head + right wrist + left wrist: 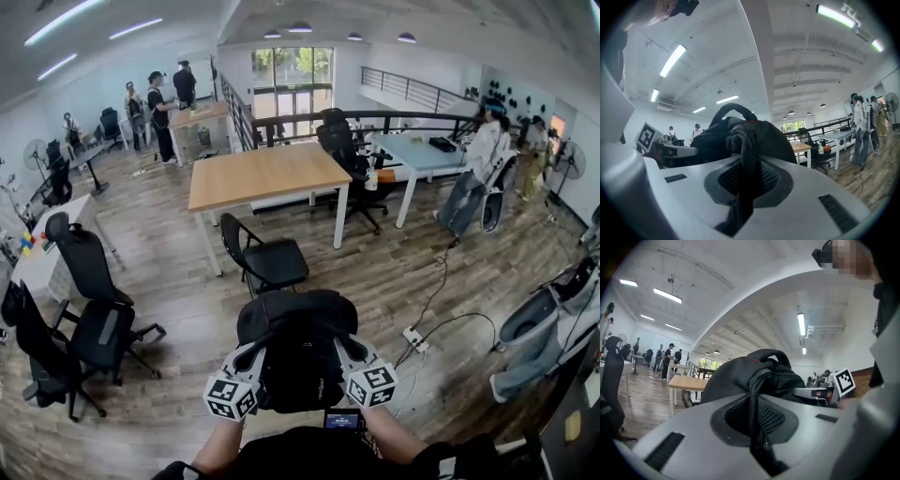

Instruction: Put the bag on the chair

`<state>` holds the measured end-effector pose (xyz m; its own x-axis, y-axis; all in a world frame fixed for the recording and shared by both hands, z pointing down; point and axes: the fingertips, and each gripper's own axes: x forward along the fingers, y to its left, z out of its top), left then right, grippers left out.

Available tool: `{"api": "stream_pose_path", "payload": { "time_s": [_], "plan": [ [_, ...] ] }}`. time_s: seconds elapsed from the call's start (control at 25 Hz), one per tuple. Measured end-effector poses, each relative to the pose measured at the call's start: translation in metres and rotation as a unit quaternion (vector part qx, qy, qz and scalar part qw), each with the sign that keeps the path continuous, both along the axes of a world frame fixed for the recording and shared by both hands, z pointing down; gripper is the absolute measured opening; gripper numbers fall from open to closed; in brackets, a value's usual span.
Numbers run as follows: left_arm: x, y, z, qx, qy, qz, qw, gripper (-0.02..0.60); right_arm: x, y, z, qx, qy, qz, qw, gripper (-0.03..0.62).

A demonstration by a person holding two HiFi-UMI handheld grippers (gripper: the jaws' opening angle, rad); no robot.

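Bag [298,349], a black backpack, is held up in the air on the near side of the chair [269,261]. It's not on the seat, and head view shows no contact with it. Left gripper [253,354] has its jaws clamped on the left strap [753,401], black webbing that runs up through the narrow gap between the pads to the bag body. Right gripper [343,349] is the same: jaws pinched on the right strap [746,154], woven black, bunched where it leaves the pads. The bag hangs between the two grippers, its bulk ahead of both, toward the chair. Wooden table [265,175] stands just behind the chair. Black office chairs [98,323] sit well off to the chair's left. White power strip [415,338] lies on the floor to the chair's right with cables running off it. People stand far beyond the chair, past the table.
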<state>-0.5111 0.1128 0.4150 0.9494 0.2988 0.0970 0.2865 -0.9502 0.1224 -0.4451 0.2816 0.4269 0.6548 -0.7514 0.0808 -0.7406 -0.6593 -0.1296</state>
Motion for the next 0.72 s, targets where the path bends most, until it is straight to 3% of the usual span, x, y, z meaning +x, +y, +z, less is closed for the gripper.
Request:
{"api": "stream_pose_path", "payload": {
  "time_s": [0.36,0.72],
  "plan": [
    [0.005,0.026,-0.001,-0.027,0.001,-0.004,0.9996,0.023,0.013,0.025,-0.003,0.02,-0.001,-0.02,1.0,0.035],
    [0.024,0.037,0.001,-0.025,-0.006,-0.004,0.9997,0.023,0.038,0.034,0.002,0.031,-0.011,-0.028,0.999,0.035]
  ]
}}
